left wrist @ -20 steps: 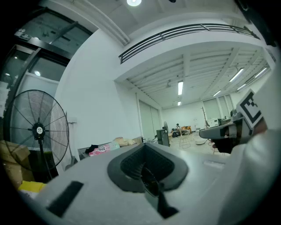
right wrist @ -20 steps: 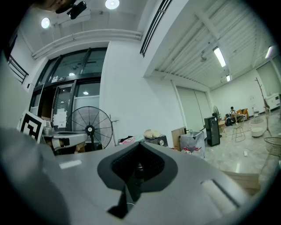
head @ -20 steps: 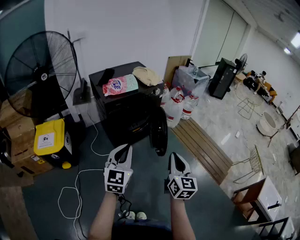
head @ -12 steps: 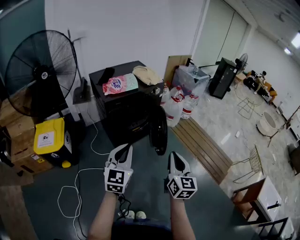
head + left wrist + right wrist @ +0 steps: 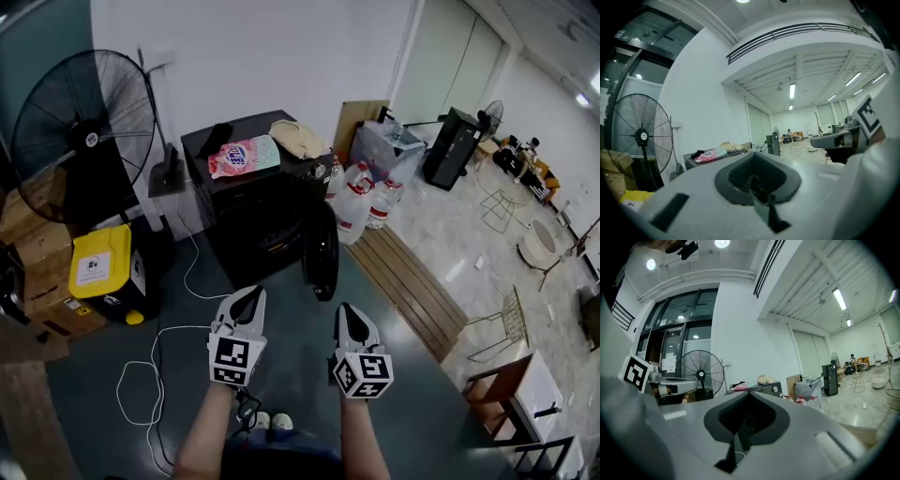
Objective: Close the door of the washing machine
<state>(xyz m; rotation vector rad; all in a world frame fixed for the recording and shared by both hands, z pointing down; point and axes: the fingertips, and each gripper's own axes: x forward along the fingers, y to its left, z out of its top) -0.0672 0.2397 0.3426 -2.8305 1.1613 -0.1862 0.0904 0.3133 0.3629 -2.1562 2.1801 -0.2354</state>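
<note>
The black washing machine (image 5: pixel 246 220) stands against the white wall ahead of me. Its round door (image 5: pixel 321 251) hangs open, swung out to the right of the drum. My left gripper (image 5: pixel 247 300) and right gripper (image 5: pixel 348 316) are held side by side well short of the machine, level and pointing at it. Both are shut with nothing between their jaws. In the left gripper view the left gripper (image 5: pixel 754 158) looks over the machine's top, with the right gripper (image 5: pixel 841 137) at the right. In the right gripper view the right gripper (image 5: pixel 749 398) faces the machine (image 5: pixel 769 389).
A pink detergent bag (image 5: pixel 242 157) and a beige cloth (image 5: pixel 298 138) lie on the machine. A big floor fan (image 5: pixel 80 131), a yellow box (image 5: pixel 101 266) and cardboard boxes (image 5: pixel 37 291) stand left. Water bottles (image 5: pixel 361 202) and wooden boards (image 5: pixel 412 281) are right. A white cable (image 5: pixel 155 361) trails on the floor.
The view has shifted slightly, so the machine and fan sit a little lower in the picture. Both grippers keep their places side by side, still shut.
</note>
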